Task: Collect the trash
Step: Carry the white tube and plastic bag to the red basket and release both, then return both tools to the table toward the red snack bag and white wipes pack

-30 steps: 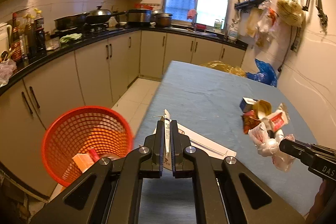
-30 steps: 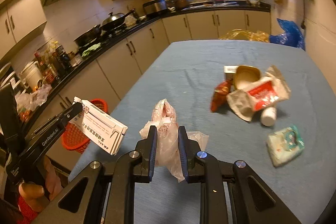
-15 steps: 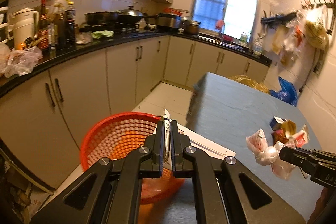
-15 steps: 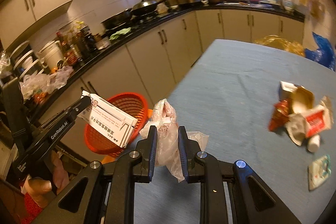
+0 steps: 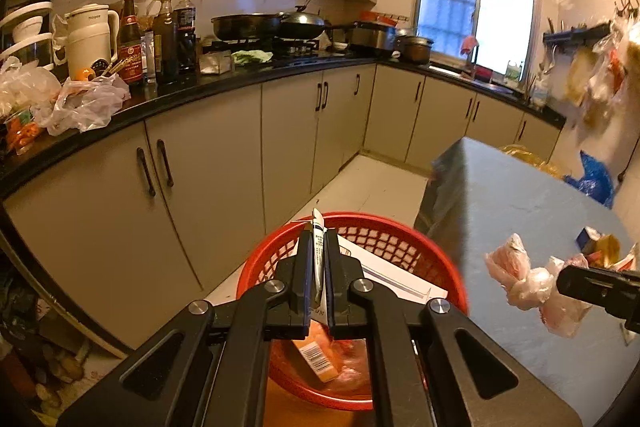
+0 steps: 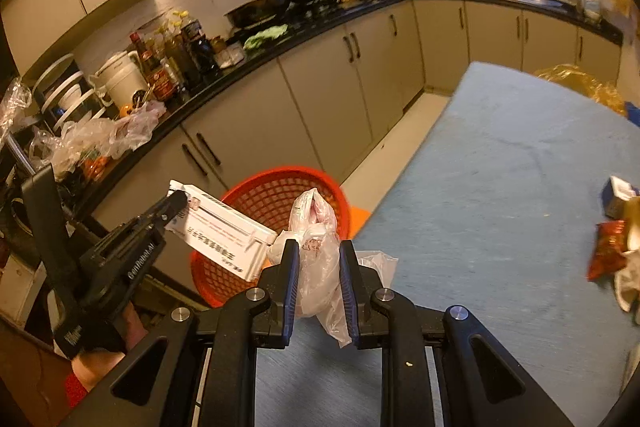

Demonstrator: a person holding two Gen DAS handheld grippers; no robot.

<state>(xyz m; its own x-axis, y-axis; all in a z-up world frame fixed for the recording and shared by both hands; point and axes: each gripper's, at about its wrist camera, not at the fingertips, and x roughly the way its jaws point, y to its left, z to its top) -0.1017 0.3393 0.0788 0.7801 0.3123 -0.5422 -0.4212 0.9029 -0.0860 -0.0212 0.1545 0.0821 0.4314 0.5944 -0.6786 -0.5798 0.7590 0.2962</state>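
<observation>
Left hand-held gripper [image 5: 316, 273]: jaws clenched on the edge of a flat white carton [image 6: 224, 235], held in the air directly over the red mesh basket [image 5: 400, 239]. The carton's long face extends to the right of the jaws, above the basket opening.

Right hand-held gripper [image 6: 319, 281]: jaws closed on a crumpled clear plastic bag [image 6: 316, 247], which bulges above and below the pads. It is held over the near edge of the blue desk [image 6: 500, 167], just beside the basket.

The basket stands on the floor against the desk's side and already contains an orange packet with a barcode [image 5: 320, 359]. More wrappers [image 6: 612, 247] lie in a cluster on the desk's right side, well apart from both grippers.
</observation>
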